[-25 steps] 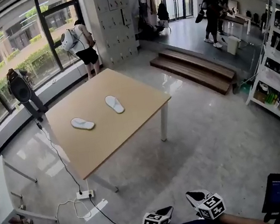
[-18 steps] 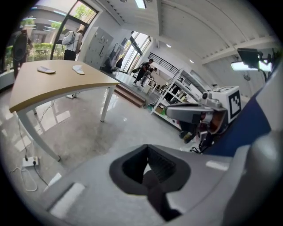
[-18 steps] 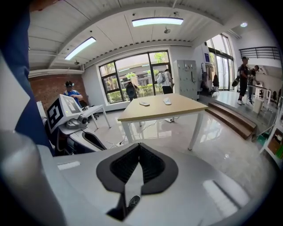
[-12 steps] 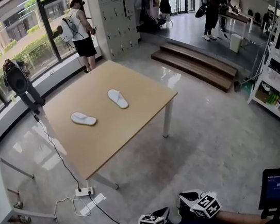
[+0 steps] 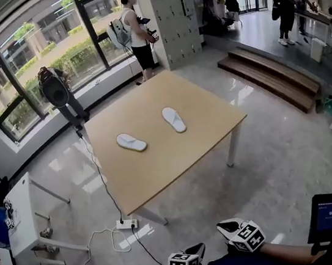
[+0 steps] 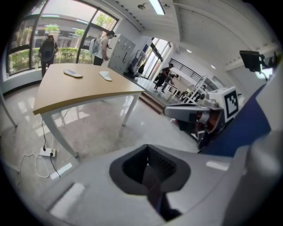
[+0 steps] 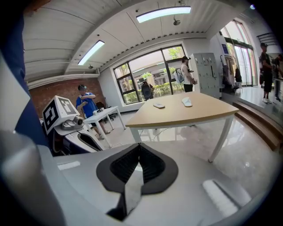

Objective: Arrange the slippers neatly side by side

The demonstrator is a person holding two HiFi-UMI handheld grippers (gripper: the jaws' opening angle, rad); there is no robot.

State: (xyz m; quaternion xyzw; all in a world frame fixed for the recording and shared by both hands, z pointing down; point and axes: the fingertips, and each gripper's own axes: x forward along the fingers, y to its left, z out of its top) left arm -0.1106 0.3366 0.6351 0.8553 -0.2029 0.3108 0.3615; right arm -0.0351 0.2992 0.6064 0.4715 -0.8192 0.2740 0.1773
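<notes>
Well ahead on the table [image 5: 177, 164], left slipper [image 5: 131, 142] lies crosswise, right slipper [image 5: 174, 119] lengthwise, apart; left gripper [image 5: 195, 250] and right gripper [image 5: 228, 228], jaws pressed together on nothing, hang about equally far back.

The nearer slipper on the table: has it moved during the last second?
No. The nearer slipper lies at the same place on the table, at the same angle to the farther slipper; only the head view itself has shifted.
</notes>
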